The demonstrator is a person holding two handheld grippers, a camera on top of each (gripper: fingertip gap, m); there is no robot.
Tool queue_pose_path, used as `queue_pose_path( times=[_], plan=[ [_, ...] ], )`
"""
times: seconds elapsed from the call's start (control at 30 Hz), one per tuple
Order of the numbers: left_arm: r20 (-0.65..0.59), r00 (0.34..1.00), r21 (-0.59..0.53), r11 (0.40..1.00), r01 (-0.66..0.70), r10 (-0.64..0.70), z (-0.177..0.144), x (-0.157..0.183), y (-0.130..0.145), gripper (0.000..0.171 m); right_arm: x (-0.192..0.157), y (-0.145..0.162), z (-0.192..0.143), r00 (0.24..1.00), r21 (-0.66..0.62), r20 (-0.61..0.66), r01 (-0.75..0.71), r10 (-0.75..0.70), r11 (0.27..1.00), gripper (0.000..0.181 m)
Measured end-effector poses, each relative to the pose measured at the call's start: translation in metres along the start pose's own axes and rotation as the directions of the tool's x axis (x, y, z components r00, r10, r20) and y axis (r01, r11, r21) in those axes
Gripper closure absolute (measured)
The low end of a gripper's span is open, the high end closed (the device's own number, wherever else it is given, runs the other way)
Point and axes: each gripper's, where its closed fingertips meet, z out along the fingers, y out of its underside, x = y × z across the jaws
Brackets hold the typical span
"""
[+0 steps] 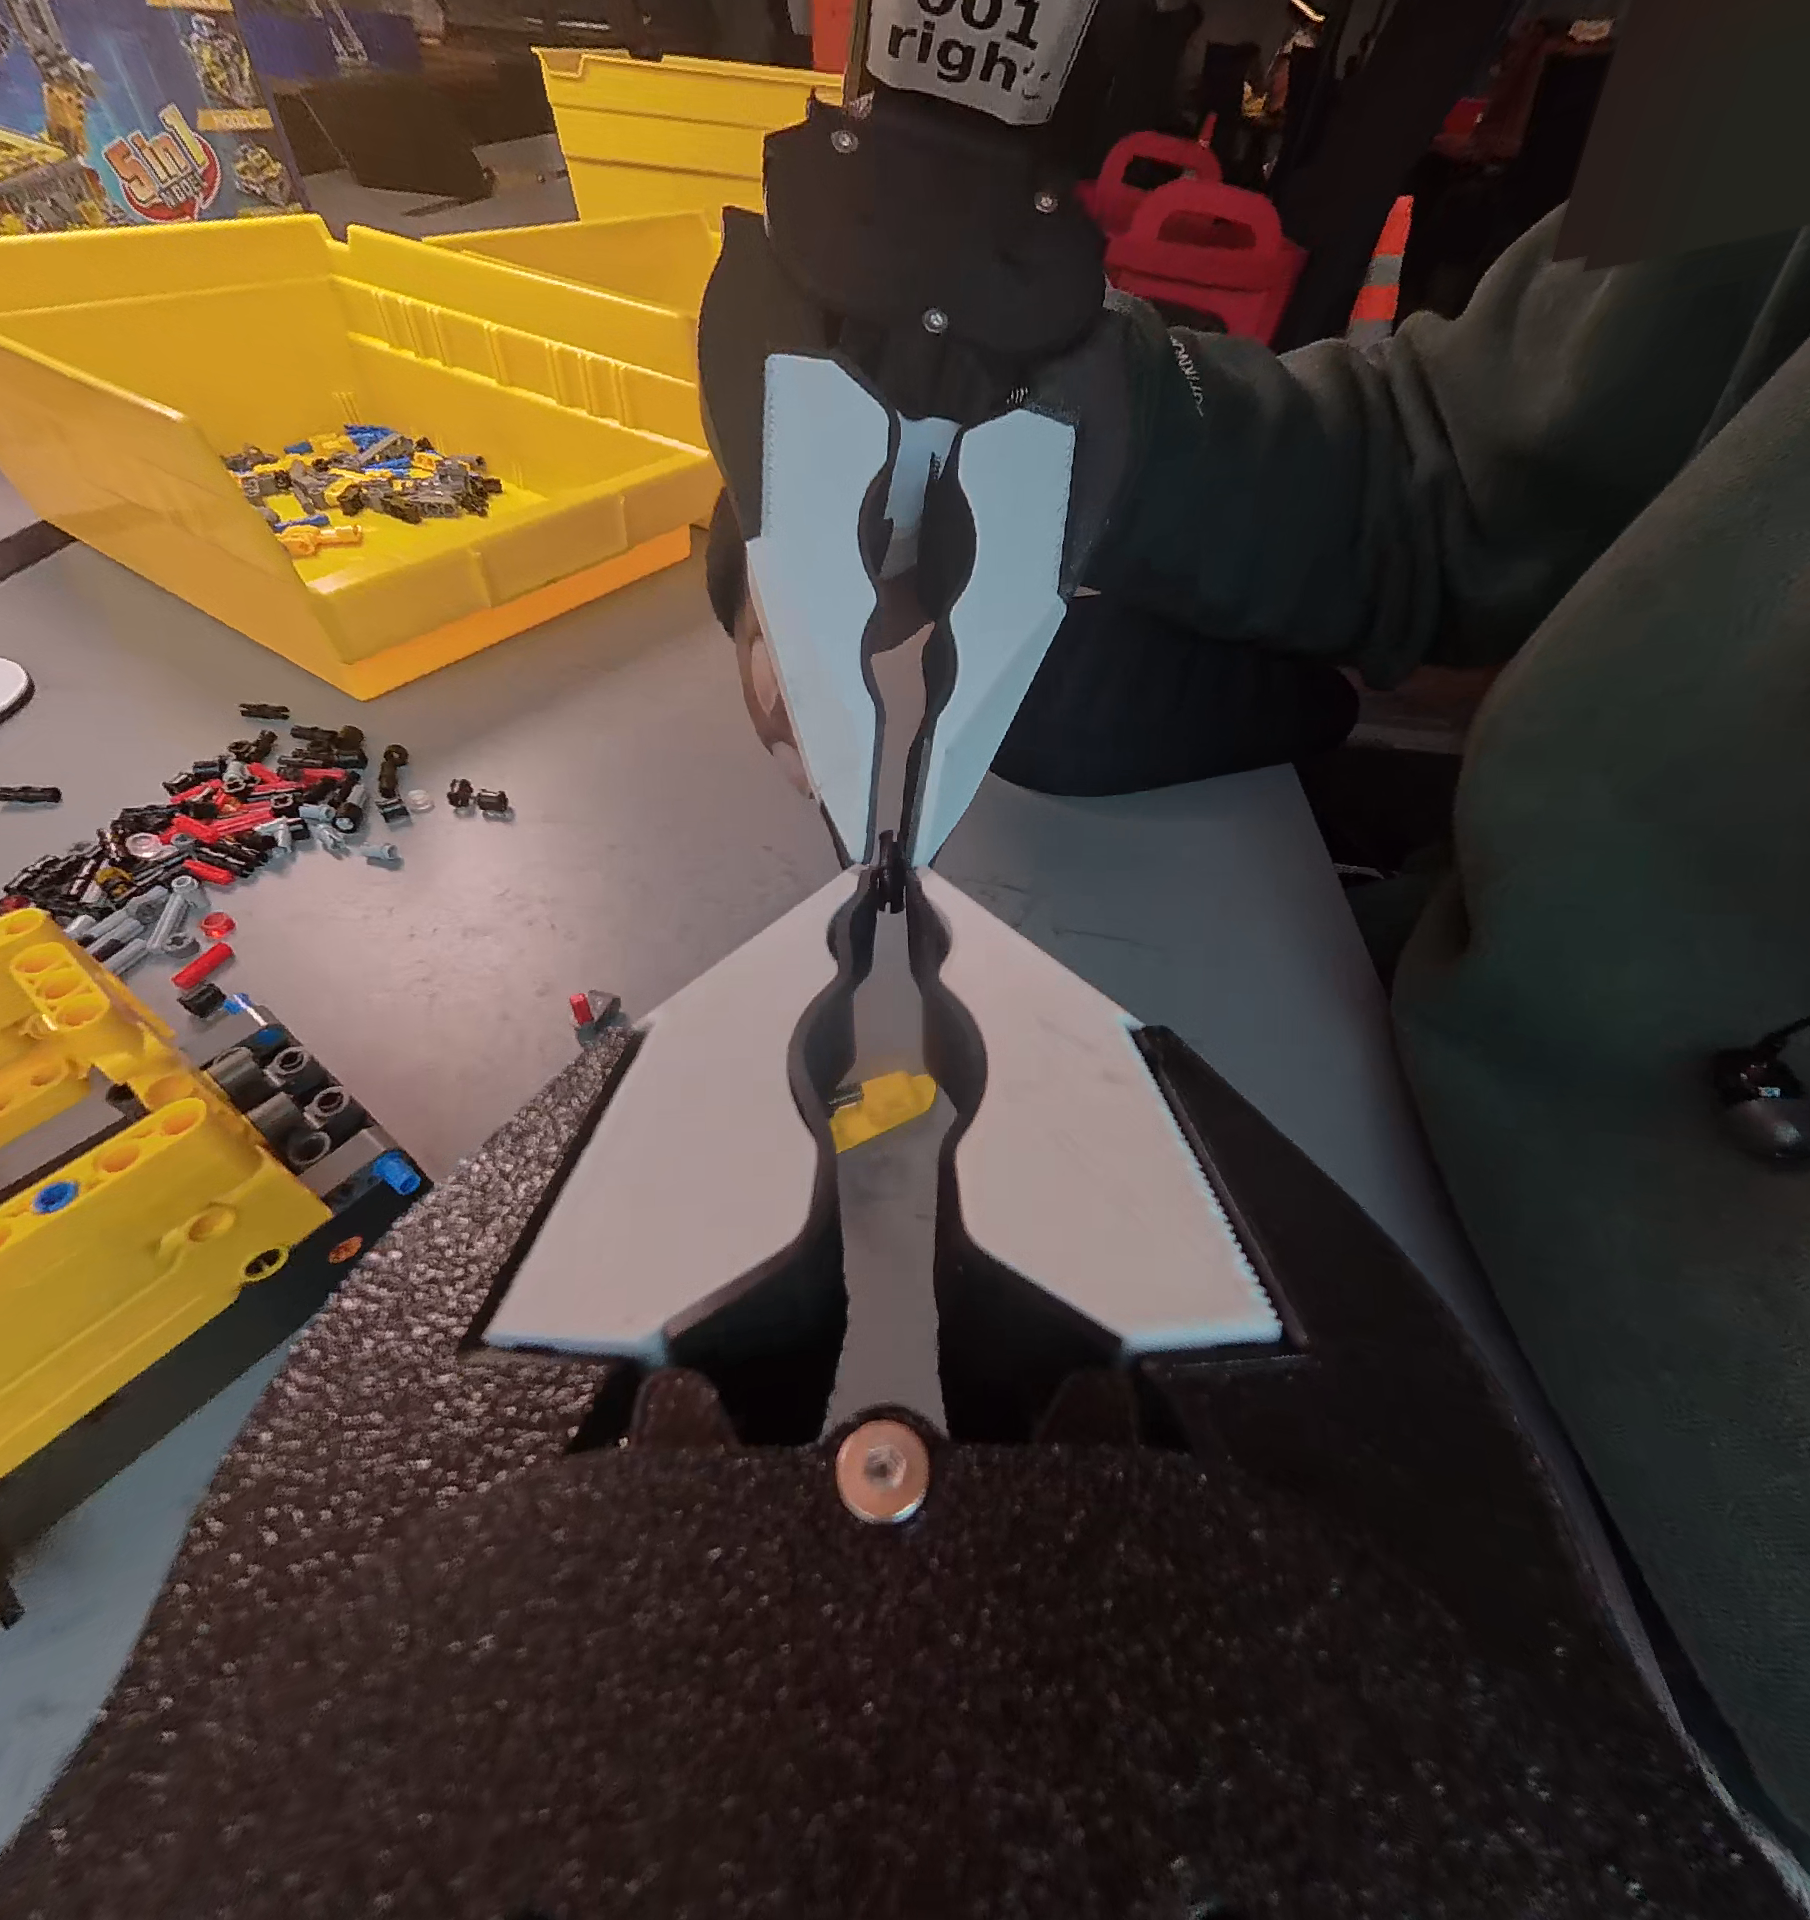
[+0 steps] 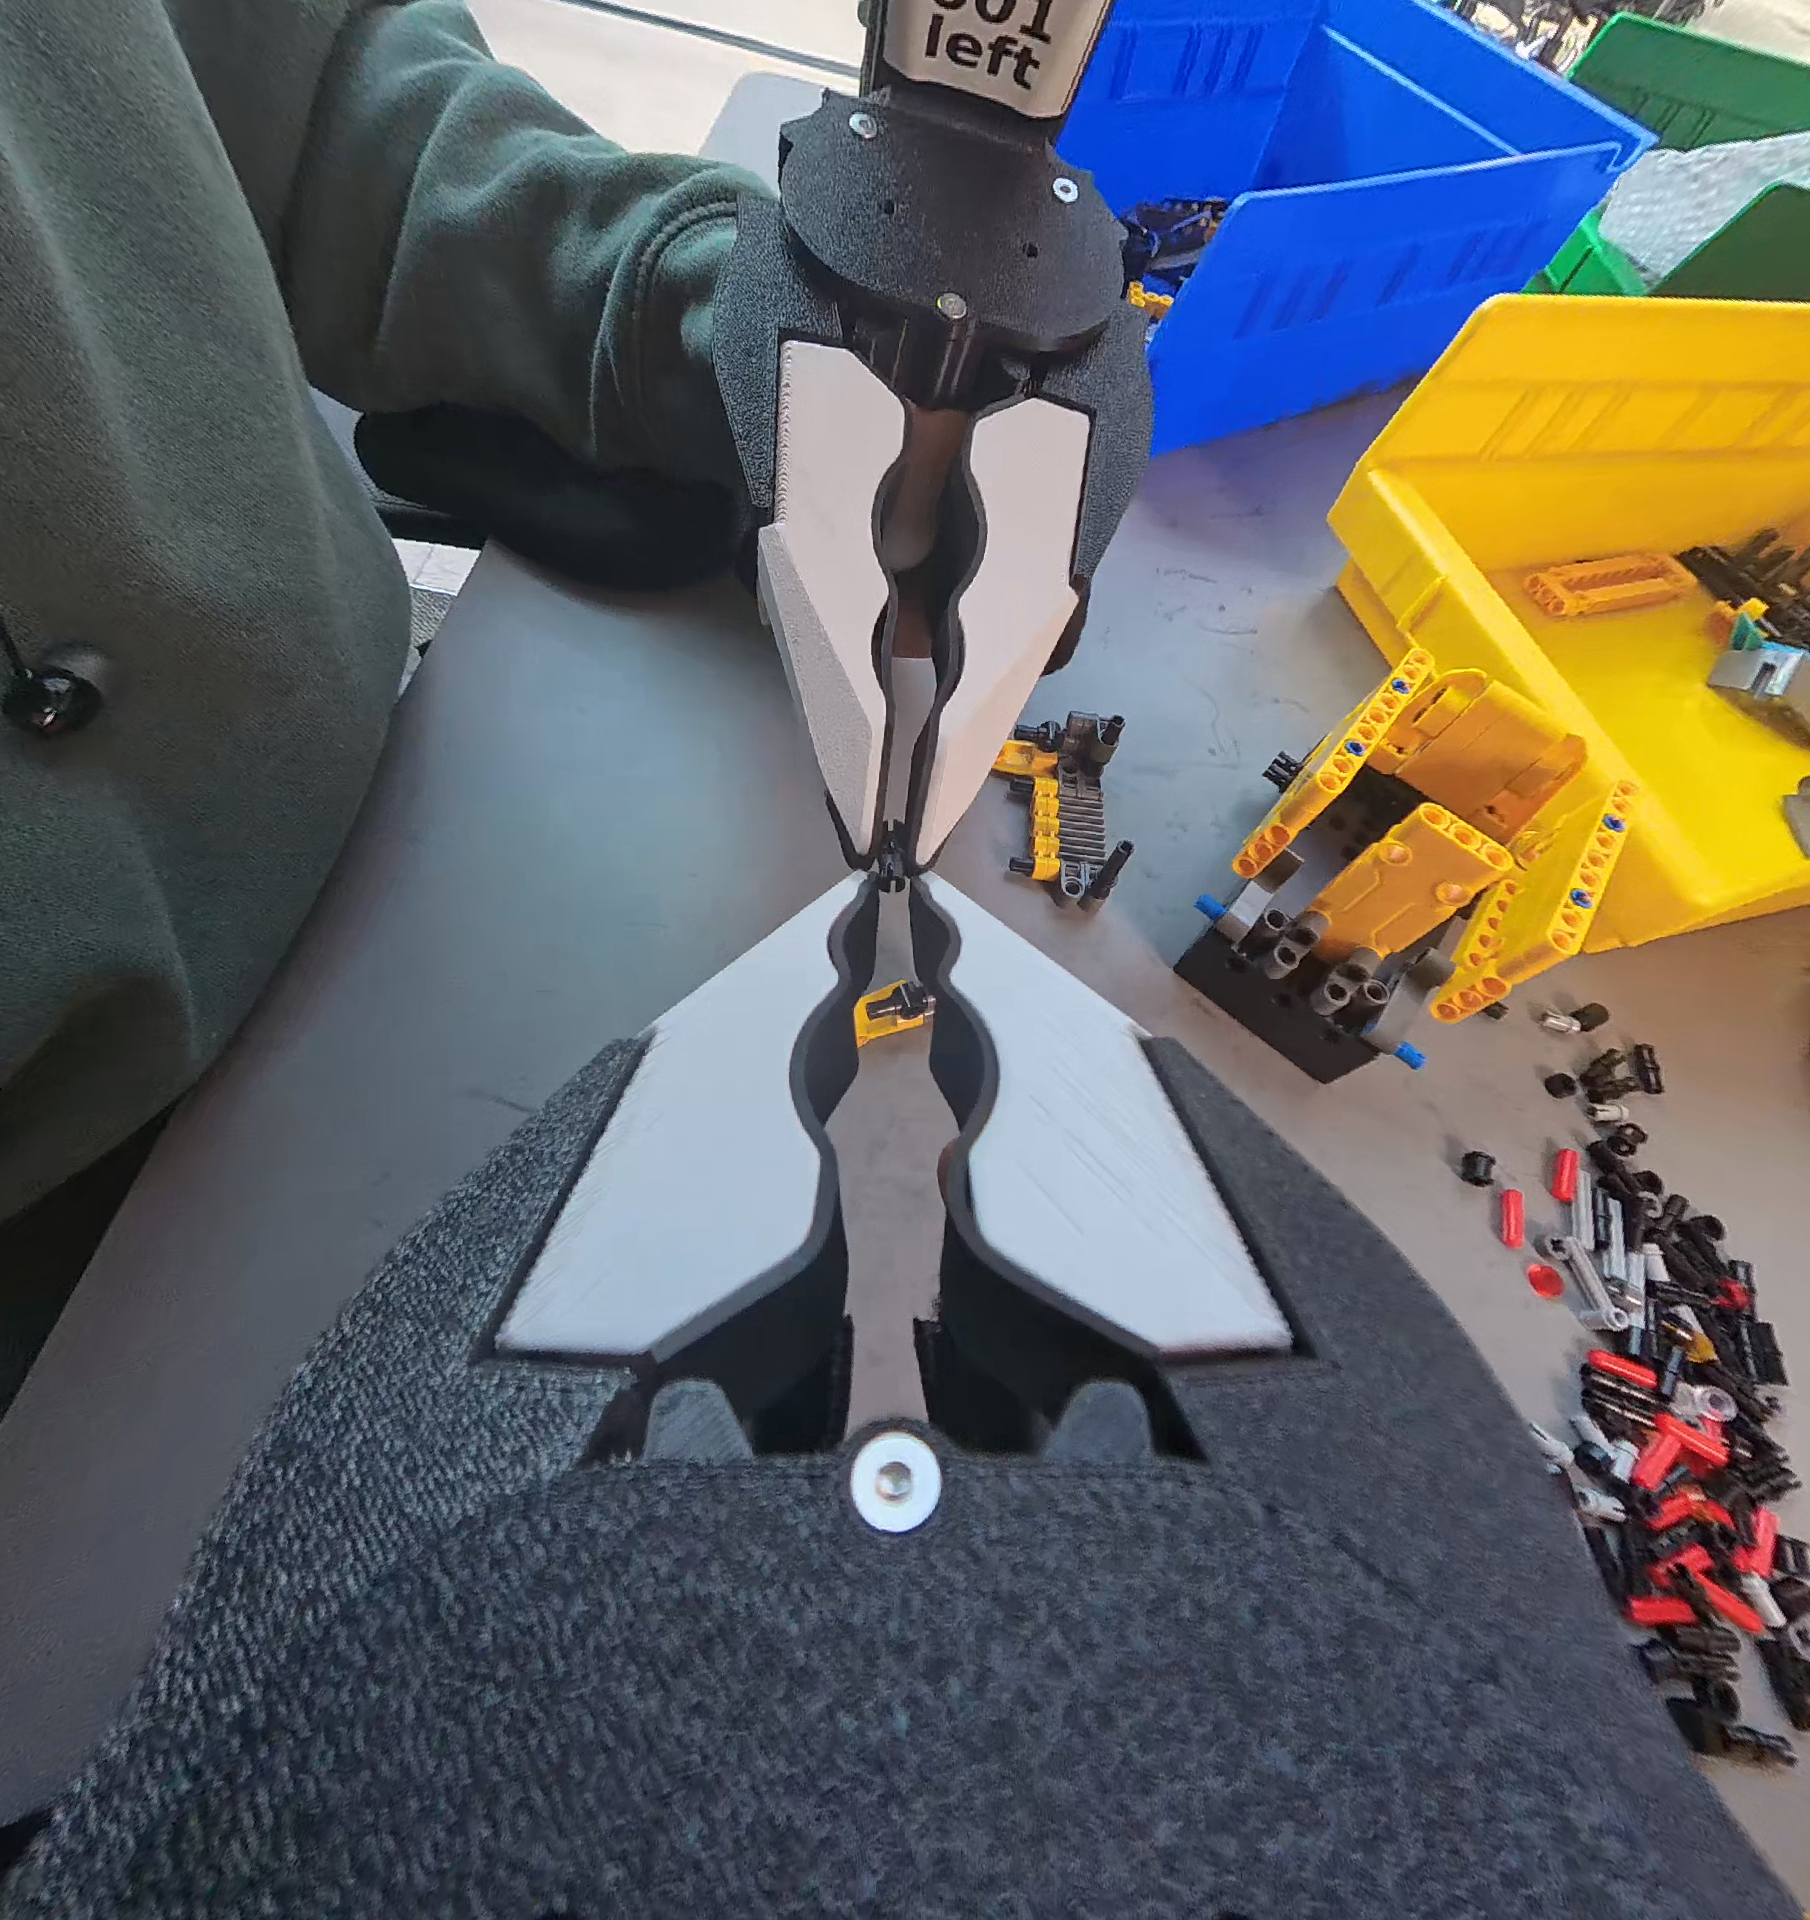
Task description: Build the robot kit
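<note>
The left gripper (image 1: 885,868) and the right gripper (image 2: 888,873) meet tip to tip above the grey desk (image 1: 527,935), close to its near edge. Both pairs of jaws are pressed almost together, and between the four tips sits one small black connector pin (image 1: 888,871), pinched from both sides; its long axis seems to run along the line from one gripper to the other, though it is too small to be sure. Under the tips, on the desk, lies a small yellow piece with a black pin (image 2: 893,1008), apart from the jaws. On the far side of the grippers from the person stand a half-built yellow beam model (image 2: 1420,894), a loose heap of black, red and grey pins (image 1: 205,821) and a yellow bin (image 1: 381,499) with mixed parts; none of these is in the way. The green sleeve (image 2: 465,270) is behind the left gripper.
</note>
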Motion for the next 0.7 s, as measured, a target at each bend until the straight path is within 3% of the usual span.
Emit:
queue_pose_path(
  times=[0.7],
  plan=[
    [-0.052,0.996,0.049,0.996,0.070,-0.067,-0.005,0.002,-0.008,0.167,0.000,-0.013,-0.004,0.996,0.094,-0.039,0.080,-0.077,0.992,0.177]
  ],
)
